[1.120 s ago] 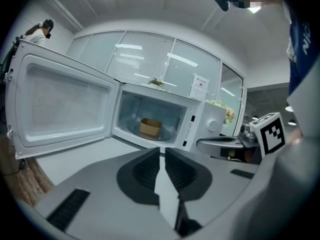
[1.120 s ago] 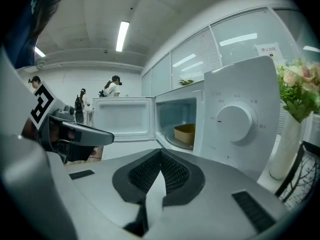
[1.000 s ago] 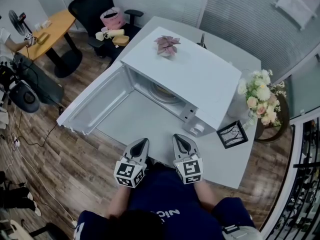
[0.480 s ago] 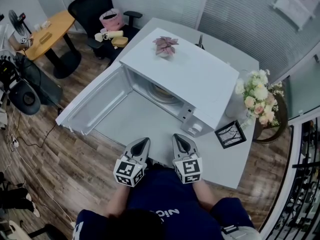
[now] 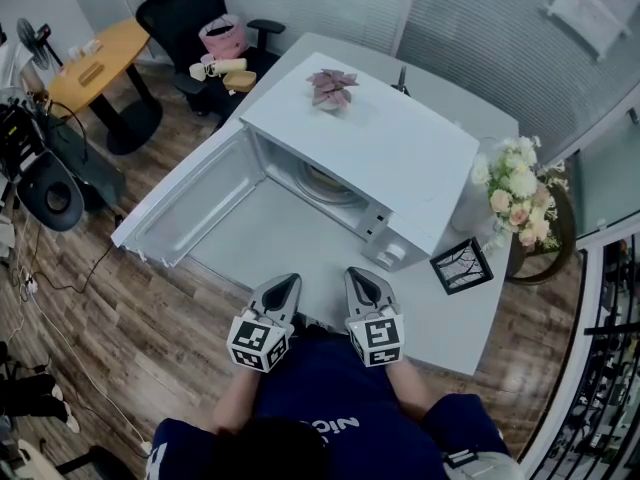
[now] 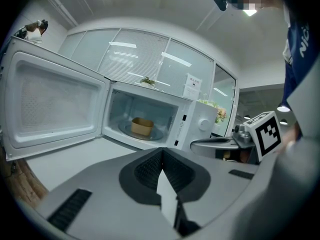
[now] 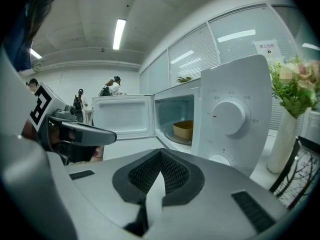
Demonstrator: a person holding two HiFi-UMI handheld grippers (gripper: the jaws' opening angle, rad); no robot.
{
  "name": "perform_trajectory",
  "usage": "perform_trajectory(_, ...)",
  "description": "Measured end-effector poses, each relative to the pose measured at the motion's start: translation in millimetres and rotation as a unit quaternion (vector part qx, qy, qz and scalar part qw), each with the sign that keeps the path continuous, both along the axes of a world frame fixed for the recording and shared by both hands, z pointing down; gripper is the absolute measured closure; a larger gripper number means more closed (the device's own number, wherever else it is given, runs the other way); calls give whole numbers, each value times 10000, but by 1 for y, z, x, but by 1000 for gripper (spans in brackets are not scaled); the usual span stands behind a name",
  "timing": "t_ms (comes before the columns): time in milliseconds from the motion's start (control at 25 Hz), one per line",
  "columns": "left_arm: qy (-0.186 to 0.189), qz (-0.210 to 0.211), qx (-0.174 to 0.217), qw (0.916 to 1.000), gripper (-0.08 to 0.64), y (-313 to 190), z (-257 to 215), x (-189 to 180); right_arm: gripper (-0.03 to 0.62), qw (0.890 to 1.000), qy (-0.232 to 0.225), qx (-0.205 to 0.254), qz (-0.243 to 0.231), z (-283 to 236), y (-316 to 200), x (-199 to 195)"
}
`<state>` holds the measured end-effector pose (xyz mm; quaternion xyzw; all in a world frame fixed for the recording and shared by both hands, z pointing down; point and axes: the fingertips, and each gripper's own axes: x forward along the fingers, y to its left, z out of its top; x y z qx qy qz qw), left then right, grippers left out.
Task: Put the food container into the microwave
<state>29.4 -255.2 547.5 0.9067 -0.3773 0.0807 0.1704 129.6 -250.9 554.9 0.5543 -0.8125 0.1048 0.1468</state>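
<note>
The white microwave [image 5: 375, 158] stands on the white table with its door [image 5: 190, 203] swung wide open to the left. A tan food container [image 6: 142, 126] sits inside on the glass turntable, and it also shows in the right gripper view [image 7: 183, 129] and faintly in the head view [image 5: 322, 181]. My left gripper [image 5: 282, 286] and right gripper [image 5: 362, 280] hover side by side at the table's near edge, well short of the oven. Both are shut, with nothing between the jaws. Their tips point towards the open cavity.
A small pink plant [image 5: 332, 88] rests on top of the microwave. A vase of flowers [image 5: 515, 203] and a small framed picture [image 5: 461, 266] stand to its right. An office chair [image 5: 200, 13] and a round wooden table [image 5: 95, 58] are at the far left. People stand in the background [image 7: 112, 86].
</note>
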Motion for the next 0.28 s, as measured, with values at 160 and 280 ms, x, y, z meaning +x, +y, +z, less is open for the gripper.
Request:
perform_trajectory(160, -1, -34, -18, 10000, 557, 0, 0, -2, 583, 10000, -20, -17, -10, 1, 0, -1)
perform_trajectory(280, 0, -36, -29, 10000, 557, 0, 0, -3, 583, 10000, -44, -35, 1, 1, 0, -1)
